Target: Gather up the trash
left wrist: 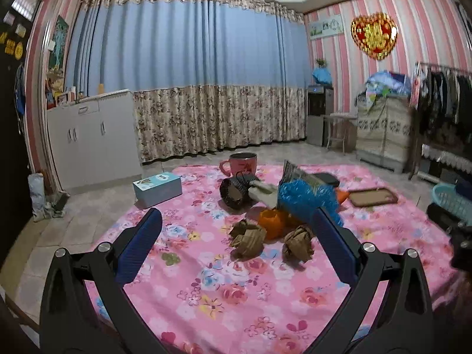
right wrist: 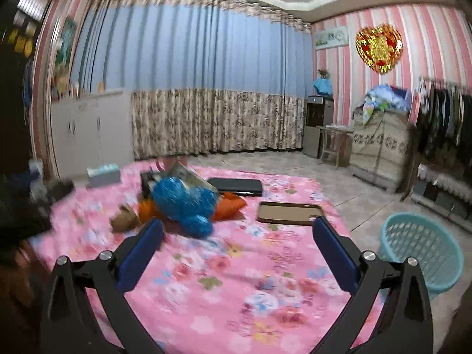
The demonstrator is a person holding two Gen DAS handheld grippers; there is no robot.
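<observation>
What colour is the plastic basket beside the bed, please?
Light turquoise blue, with a lattice wall; clearest in the right wrist view.

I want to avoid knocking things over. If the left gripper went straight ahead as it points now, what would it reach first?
Probably the two crumpled brown paper wads lying between its open jaws' line. The left gripper would meet them before the orange scrap and blue mesh; depth is uncertain.

The left gripper [left wrist: 236, 221] is built of two black plastic arms, each tipped with a ribbed blue pad [left wrist: 141, 243] (round silver screws [left wrist: 103, 246] are set at the pivots). The right gripper [right wrist: 237, 224] is made alike.
</observation>
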